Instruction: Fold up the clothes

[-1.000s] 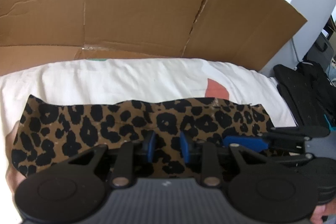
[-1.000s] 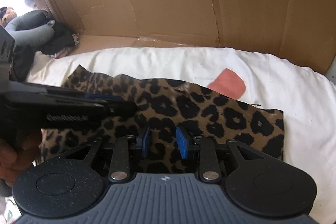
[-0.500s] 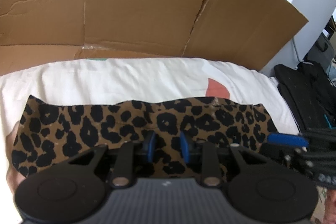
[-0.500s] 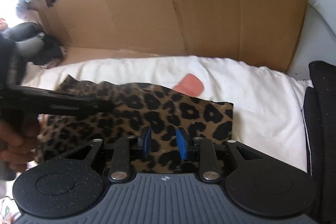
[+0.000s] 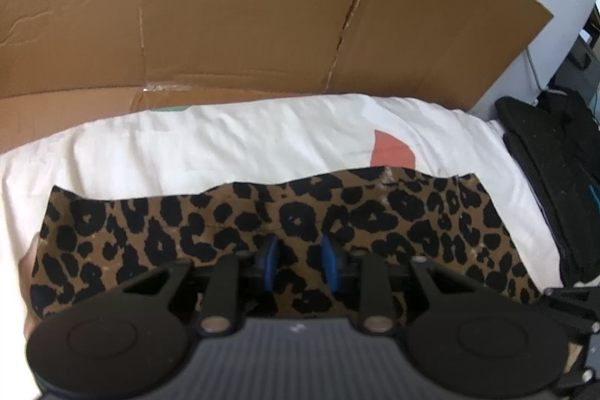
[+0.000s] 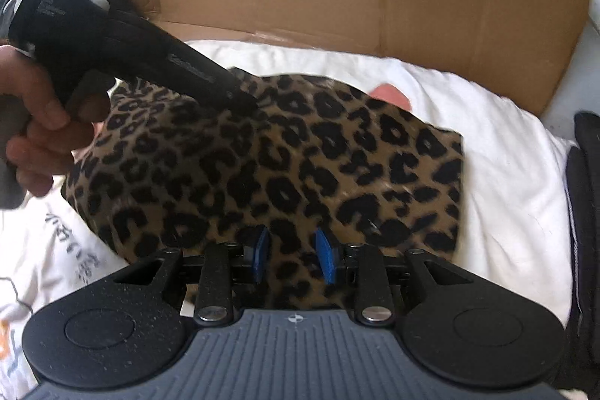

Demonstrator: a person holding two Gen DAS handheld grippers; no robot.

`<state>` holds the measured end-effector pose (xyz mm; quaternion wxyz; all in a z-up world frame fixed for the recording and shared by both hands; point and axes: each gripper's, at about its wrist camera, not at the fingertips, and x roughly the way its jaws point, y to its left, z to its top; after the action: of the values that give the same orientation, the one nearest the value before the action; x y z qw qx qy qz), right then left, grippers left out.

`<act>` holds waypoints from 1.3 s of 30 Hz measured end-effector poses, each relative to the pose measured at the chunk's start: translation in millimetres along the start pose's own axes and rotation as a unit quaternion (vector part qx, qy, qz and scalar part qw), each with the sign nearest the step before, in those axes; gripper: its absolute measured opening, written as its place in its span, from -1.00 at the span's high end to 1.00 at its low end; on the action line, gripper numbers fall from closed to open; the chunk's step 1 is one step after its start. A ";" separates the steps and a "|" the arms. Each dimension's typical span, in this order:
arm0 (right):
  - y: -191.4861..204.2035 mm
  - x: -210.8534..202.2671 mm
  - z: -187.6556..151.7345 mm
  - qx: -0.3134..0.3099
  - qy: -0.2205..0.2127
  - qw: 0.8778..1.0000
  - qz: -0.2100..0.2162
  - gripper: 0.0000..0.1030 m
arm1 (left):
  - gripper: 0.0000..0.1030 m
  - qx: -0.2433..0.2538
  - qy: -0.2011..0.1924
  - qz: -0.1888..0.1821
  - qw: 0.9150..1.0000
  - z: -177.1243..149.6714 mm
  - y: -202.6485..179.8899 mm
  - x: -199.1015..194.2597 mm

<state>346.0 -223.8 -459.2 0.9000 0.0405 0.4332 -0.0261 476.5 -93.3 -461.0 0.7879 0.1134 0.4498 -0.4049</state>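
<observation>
A leopard-print garment (image 5: 262, 223) lies folded into a wide strip on a white sheet (image 5: 225, 145). It also shows in the right wrist view (image 6: 300, 167). My left gripper (image 5: 298, 267) hovers over the strip's near edge, blue pads apart, empty. In the right wrist view the left gripper's black body reaches over the cloth from the left, its tip on the far part of the garment. My right gripper (image 6: 290, 255) is open and empty above the garment's near edge.
A brown cardboard wall (image 5: 243, 14) stands behind the sheet. A coral patch (image 5: 392, 152) is printed on the sheet beyond the garment. Black bags (image 5: 555, 156) lie at the right. A white printed cloth (image 6: 48, 250) lies at the lower left.
My right gripper has pulled back and out of the left wrist view, then swung left over the garment's near edge. The left gripper has hardly moved. The garment lies as before.
</observation>
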 end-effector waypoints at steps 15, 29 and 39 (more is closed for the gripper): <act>-38.2 -26.7 -30.7 0.027 0.002 0.997 -0.074 0.33 | 0.44 -0.001 0.012 0.015 1.000 8.8 -3.9 -7.2; -20.5 -40.1 -14.7 0.055 -0.022 0.998 -0.034 0.33 | 0.49 0.042 0.015 -0.002 0.999 -13.1 -39.3 -32.2; -21.7 -46.0 -34.1 0.098 0.008 0.995 -0.023 0.33 | 0.54 0.058 0.027 0.037 0.997 -16.1 -29.2 -14.2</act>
<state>289.1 -241.6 -445.6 0.8873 0.1186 0.4367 -0.0890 441.1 -95.8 -453.3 0.7819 0.1863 0.4422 -0.3979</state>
